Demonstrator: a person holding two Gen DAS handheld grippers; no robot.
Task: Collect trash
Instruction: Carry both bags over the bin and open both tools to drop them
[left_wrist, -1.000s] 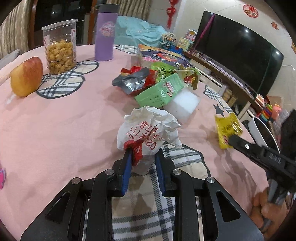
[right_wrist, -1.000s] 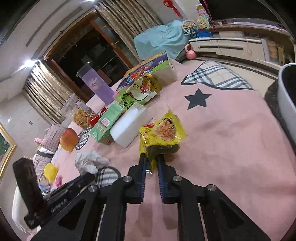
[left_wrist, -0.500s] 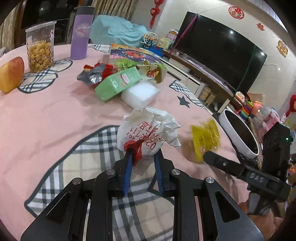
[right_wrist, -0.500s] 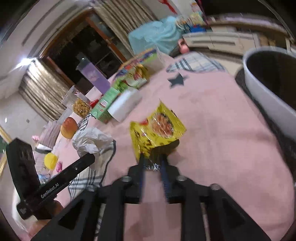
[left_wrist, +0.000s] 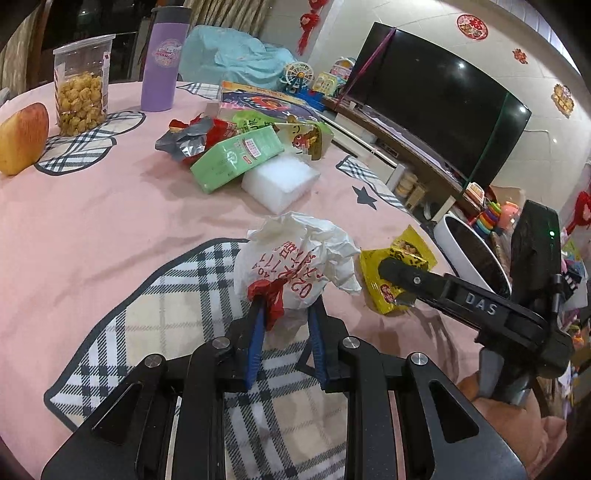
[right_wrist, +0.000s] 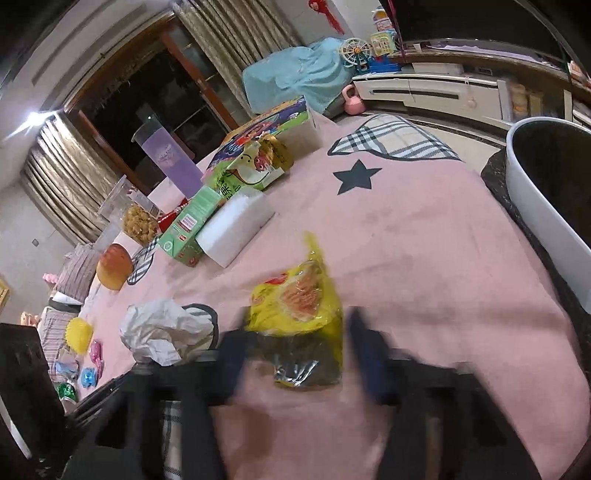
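Landmark: white rectangular foam block (left_wrist: 280, 182) on the pink tablecloth (left_wrist: 92, 229).

- Left gripper (left_wrist: 284, 332): blue-padded jaws narrow, clamped on the lower edge of a crumpled white paper bag with red print (left_wrist: 295, 266). The bag sits nearer the camera than the foam block, over a plaid patch of the cloth.
- Right gripper (right_wrist: 295, 354): motion-blurred; jaws spread wide, one on each side of a yellow plastic snack packet (right_wrist: 299, 314). Whether the pads touch the packet cannot be told. In the left wrist view the packet (left_wrist: 395, 273) lies to the right of the paper bag, between the foam block and the bin.
- White round waste bin with dark interior (left_wrist: 469, 254): past the table edge, right of the foam block and beyond the packet.
- Green cardboard carton (left_wrist: 236, 158): touching the foam block on its left.
- Red and silver foil wrapper (left_wrist: 188, 138): behind the carton.
- Green and yellow snack bag (left_wrist: 295, 134): behind the foam block.
- Clear plastic jar of yellow puffed snacks (left_wrist: 81, 85), purple lidded tumbler (left_wrist: 162, 59), red-yellow apple (left_wrist: 22, 138): well apart from the foam block, far left.
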